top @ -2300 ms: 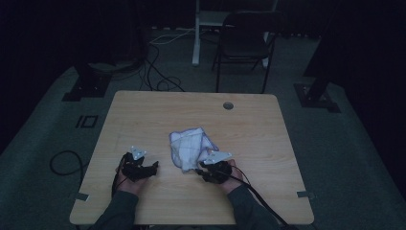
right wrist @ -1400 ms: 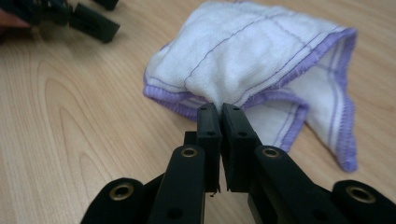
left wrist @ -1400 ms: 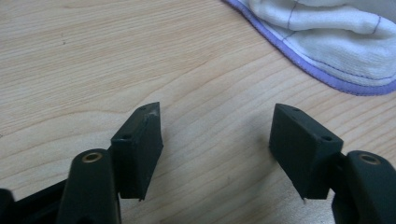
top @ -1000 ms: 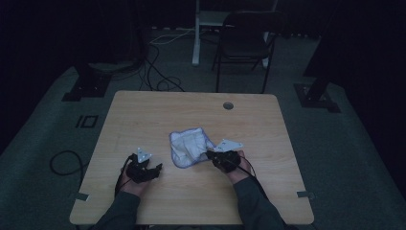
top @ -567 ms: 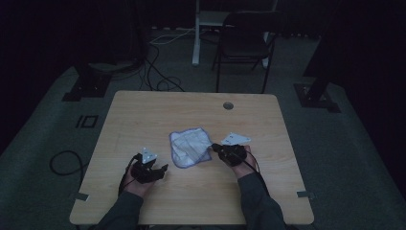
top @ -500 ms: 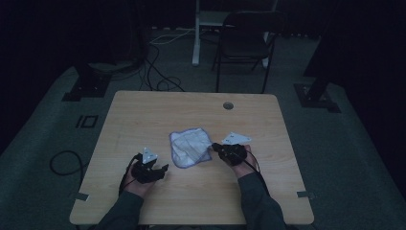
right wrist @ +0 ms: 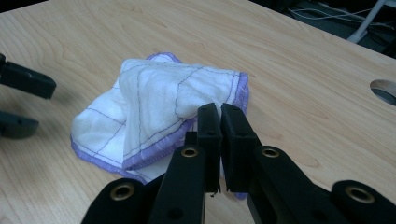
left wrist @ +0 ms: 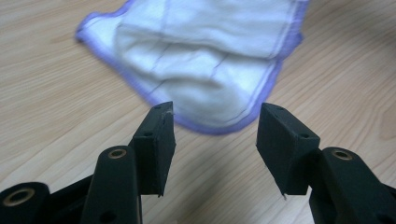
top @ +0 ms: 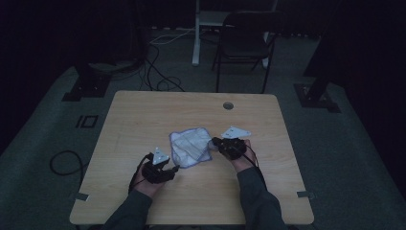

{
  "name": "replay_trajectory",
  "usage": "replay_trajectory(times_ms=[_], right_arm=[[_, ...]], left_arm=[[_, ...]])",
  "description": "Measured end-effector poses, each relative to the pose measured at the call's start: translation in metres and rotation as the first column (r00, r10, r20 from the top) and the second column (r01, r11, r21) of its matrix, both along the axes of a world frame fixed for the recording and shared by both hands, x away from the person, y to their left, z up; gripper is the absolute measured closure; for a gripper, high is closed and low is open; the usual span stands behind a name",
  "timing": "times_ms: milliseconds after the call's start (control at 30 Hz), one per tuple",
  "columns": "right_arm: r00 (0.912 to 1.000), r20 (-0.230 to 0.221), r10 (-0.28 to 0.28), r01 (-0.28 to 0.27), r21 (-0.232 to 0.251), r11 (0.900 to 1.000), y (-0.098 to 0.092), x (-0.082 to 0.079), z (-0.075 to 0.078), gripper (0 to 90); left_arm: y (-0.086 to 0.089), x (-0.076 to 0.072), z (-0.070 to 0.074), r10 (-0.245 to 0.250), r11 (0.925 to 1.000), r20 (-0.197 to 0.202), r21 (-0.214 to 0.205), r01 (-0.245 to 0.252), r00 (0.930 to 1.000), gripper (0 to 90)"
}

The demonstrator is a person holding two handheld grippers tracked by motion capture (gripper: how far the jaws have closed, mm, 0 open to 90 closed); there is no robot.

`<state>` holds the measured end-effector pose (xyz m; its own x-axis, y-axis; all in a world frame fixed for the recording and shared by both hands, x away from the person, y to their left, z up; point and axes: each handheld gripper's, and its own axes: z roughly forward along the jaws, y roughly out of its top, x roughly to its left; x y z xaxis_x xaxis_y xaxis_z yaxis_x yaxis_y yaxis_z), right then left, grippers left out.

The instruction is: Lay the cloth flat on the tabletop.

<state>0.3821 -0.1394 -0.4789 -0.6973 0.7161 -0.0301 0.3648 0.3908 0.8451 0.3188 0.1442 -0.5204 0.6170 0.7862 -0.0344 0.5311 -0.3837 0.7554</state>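
Our right claw has its two black jaws pressed nearly together on the purple-hemmed edge of the white quilted cloth, lifting that edge into a fold. Our left claw stands about half open with nothing between the jaws, which have just been closing; the cloth's near corner lies just beyond its tips. In the high view both forearms enter from the bottom, the left claw low beside the cloth's left corner, the right claw at its right edge. The left gripper view shows the purple stitching up close; the high view shows the pale wooden worktop, where the rumpled cloth lies near the middle.
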Motion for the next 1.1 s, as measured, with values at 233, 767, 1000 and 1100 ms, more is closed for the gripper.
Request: replay_trajectory(times_ms=[233,767,1000,1100], right_arm=[[1.0000,0.003,-0.005,0.005,-0.002,1.0000,0.002,0.004,0.003,87.7],[0.9998,0.017,-0.013,0.013,-0.004,0.9999,0.003,0.009,0.008,87.7],[0.9993,0.023,-0.029,0.030,-0.017,0.9994,-0.001,0.008,0.009,87.7],[0.9991,0.024,-0.035,0.035,-0.020,0.9992,-0.004,0.007,0.010,87.7]], left_arm=[[-0.025,0.006,0.003,-0.056,0.9984,0.006,0.001,0.056,0.9984,52.9],[-0.054,0.022,-0.019,-0.047,0.9969,-0.025,0.062,0.048,0.9986,74.4],[-0.044,0.018,-0.018,-0.049,0.9956,-0.026,0.078,0.051,0.9985,77.2],[-0.035,0.014,-0.017,-0.046,0.9953,-0.028,0.084,0.048,0.9985,77.5]])
